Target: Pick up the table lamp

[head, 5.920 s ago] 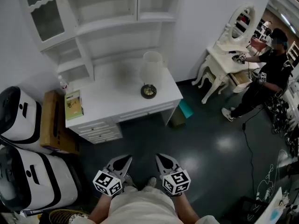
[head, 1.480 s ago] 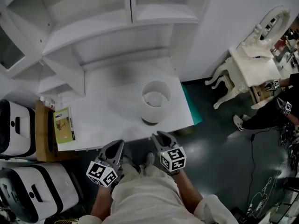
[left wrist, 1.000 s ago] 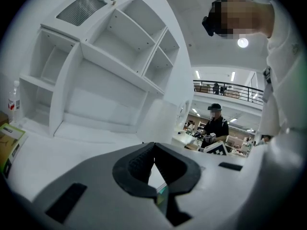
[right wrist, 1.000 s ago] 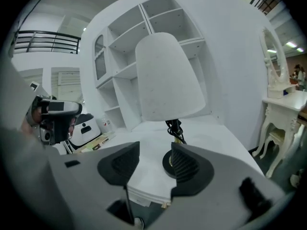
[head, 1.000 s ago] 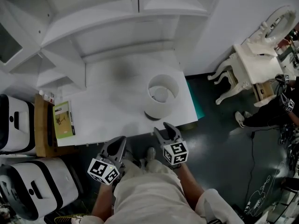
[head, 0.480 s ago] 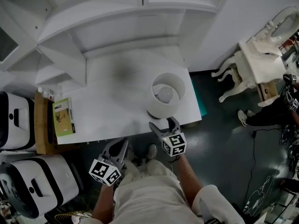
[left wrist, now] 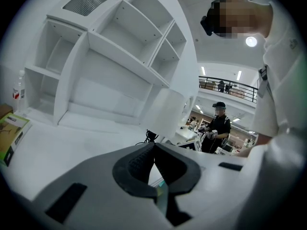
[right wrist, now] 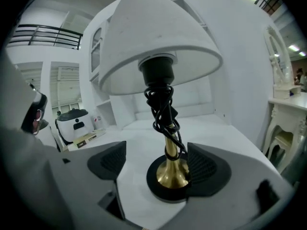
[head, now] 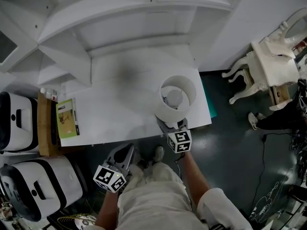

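Table lamp [head: 176, 97] is parked at the 4 o'clock corner of the desk [head: 120, 104]. Its brass stem [right wrist: 169, 150] is flanked by the right gripper's [right wrist: 158, 164] opening jaws, not squeezed yet. The left gripper's [left wrist: 153, 145] jaws are seen pressed together, down at 7 o'clock.
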The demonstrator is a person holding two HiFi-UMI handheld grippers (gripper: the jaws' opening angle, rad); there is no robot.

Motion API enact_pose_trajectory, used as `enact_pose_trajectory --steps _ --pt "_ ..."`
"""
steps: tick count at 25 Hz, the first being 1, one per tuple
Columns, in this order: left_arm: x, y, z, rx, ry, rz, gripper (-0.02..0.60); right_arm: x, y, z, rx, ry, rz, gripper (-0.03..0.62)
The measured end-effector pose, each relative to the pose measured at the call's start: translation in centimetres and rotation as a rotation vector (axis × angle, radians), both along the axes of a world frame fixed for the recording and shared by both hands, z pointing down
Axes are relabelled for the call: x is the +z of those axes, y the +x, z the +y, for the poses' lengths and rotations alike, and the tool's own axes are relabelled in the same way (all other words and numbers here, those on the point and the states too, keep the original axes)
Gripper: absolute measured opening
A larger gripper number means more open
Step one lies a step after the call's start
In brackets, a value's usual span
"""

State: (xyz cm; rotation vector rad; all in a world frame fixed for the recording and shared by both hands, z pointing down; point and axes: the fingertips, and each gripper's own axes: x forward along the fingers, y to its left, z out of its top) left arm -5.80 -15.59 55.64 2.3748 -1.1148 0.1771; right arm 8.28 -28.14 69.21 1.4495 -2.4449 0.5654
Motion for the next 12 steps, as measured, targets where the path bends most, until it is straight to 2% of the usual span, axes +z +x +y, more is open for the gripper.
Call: enact_pose_trajectory --steps 12 --pt "0.1 -0.7 0.2 -0.025 -0.011 -0.005 0.009 1.3 -0.7 -4.0 0.003 0.046 0.066 0.371"
